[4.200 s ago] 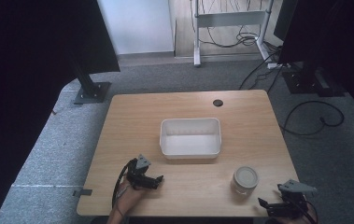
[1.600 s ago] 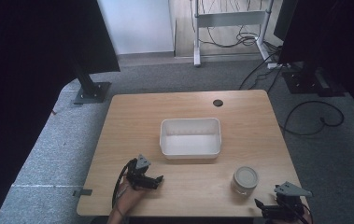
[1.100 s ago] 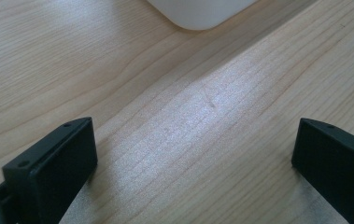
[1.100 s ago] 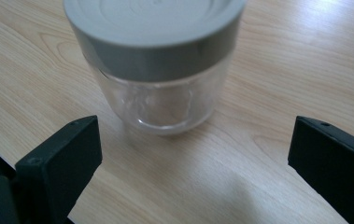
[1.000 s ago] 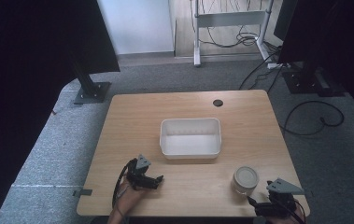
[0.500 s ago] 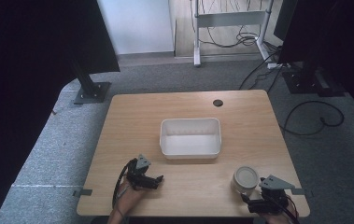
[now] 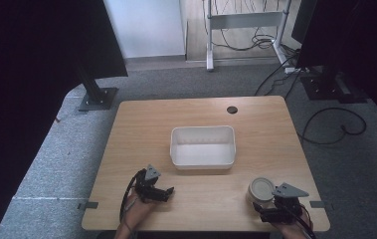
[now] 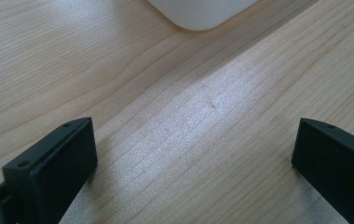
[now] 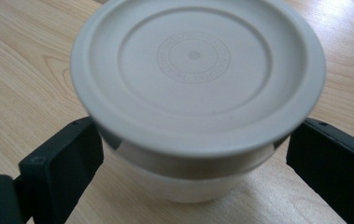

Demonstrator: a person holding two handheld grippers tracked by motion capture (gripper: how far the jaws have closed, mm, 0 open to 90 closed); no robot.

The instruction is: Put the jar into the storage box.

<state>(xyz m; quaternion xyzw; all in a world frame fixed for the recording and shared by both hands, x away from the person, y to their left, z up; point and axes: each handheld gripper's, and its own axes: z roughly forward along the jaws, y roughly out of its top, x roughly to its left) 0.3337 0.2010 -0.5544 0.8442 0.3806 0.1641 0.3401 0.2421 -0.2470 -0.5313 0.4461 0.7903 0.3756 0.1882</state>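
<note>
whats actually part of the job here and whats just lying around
In play, likely:
right claw, open around the lidded tub
white bin, empty, mid-table

Idle or background:
left claw, open over bare table
floor cables

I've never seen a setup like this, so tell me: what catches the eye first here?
Probably the white rectangular tub, standing empty at the middle of the wooden table. Next, the round lidded container near the table's front right edge, with the open right gripper straddling it, jaws on either side. The left gripper hangs open over bare wood at the front left.
</note>
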